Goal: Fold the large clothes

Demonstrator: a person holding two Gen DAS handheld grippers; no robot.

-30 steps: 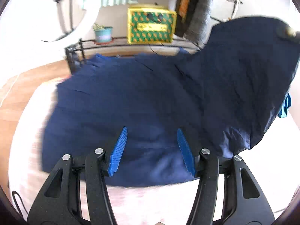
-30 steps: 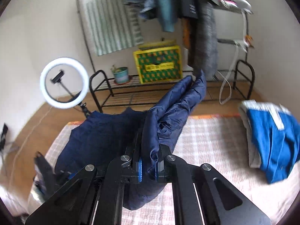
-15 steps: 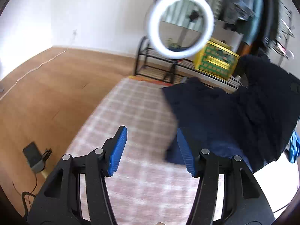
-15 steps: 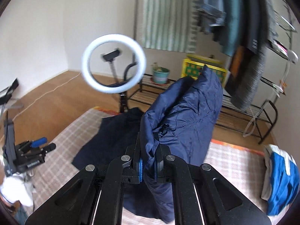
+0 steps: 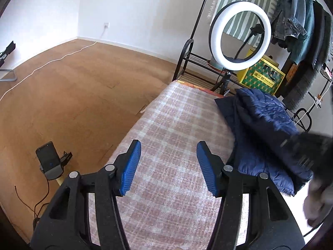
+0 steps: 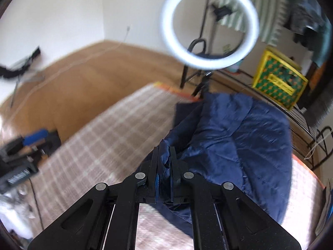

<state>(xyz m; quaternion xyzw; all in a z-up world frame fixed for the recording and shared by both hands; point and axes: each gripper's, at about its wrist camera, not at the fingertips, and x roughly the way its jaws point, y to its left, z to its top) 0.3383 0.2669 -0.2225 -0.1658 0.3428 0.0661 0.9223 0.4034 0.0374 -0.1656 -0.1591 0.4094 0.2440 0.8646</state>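
right tool (image 6: 165, 166) pinching a fold of the puffy navy quilted jacket (image 6: 245, 145), left tool (image 5: 168, 166) spread wide above the pink plaid blanket (image 5: 172, 125)

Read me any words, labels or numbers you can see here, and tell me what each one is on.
Nothing can be read for sure.
Yellow crate: a label panel with characters, too small to read.
Same crate in the right wrist view: blurred.
Clip-on tag on the rack: too small.
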